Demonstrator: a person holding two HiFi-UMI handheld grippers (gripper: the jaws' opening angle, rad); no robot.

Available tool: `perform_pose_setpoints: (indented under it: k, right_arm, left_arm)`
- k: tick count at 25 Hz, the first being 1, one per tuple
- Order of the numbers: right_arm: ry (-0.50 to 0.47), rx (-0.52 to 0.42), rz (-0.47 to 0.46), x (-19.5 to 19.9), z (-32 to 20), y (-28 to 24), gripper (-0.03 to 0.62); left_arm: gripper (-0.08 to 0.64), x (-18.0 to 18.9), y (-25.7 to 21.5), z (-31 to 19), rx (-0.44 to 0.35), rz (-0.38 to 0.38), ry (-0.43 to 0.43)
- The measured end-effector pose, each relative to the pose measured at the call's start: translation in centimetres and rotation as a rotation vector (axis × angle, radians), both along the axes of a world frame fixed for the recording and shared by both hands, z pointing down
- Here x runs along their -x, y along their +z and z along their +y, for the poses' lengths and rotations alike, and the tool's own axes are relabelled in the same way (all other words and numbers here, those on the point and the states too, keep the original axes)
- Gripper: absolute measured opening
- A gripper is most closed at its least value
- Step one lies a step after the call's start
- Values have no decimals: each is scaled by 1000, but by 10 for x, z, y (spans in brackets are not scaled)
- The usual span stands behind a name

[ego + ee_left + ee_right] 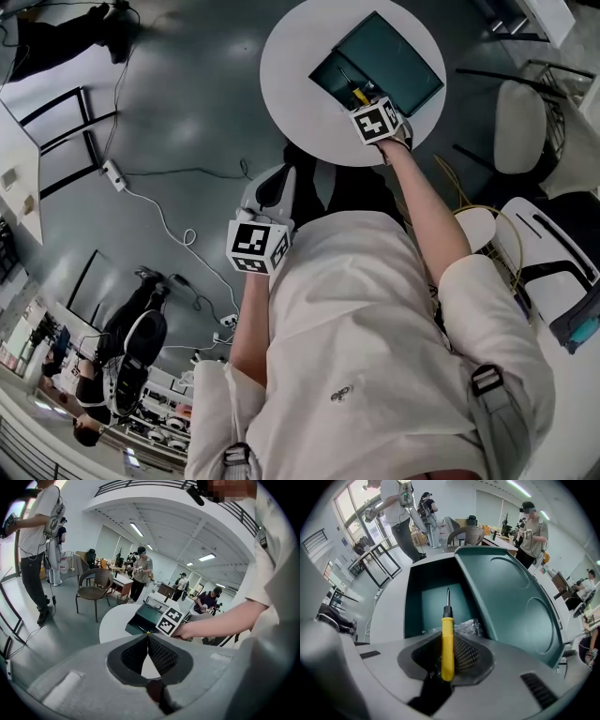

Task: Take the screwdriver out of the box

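Note:
An open teal box (398,70) sits on a round white table (291,66). In the right gripper view a screwdriver (447,641) with a yellow handle and a dark shaft stands between my right gripper's jaws (449,638), tip pointing over the box floor (433,604). The jaws are shut on the handle. The box lid (511,597) leans open to the right. My left gripper (278,178) hangs low beside the person's body, off the table, with its pads (159,653) meeting at the tips and nothing between them.
A crumpled clear plastic bag (466,626) lies in the box by the handle. A power strip (112,173) and cables lie on the grey floor. A wicker chair (93,585) stands beyond the table, a white chair (520,112) to its right, and several people stand around.

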State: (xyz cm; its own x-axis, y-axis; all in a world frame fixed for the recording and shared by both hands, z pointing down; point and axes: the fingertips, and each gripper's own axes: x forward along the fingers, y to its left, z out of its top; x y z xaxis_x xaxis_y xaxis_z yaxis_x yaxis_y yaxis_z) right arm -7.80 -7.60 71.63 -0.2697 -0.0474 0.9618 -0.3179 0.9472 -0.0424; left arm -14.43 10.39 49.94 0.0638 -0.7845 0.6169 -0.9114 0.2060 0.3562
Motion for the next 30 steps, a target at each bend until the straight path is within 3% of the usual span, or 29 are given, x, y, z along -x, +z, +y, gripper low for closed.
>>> perform_pose_setpoints:
  k: [7,13,18,24,30]
  right_arm:
    - [17,46,-88,0,10,-31,80]
    - [71,18,-156,-5,18,-77,80]
    - [262,44,-316,-10,37,-130,80]
    - [514,128,-570,-36,67,-175,80]
    - [650,166,-725,-73,109,-207,80]
  left_arm:
    - [12,22,-12,-5,-50,-7,45]
    - [12,43,-26,-15,-127,4,122]
    - [11,44,-24,-20,-155,47,263]
    - [12,17,-19,-29,-154,46,439]
    - [12,-20,-32,-24,-165,27,513]
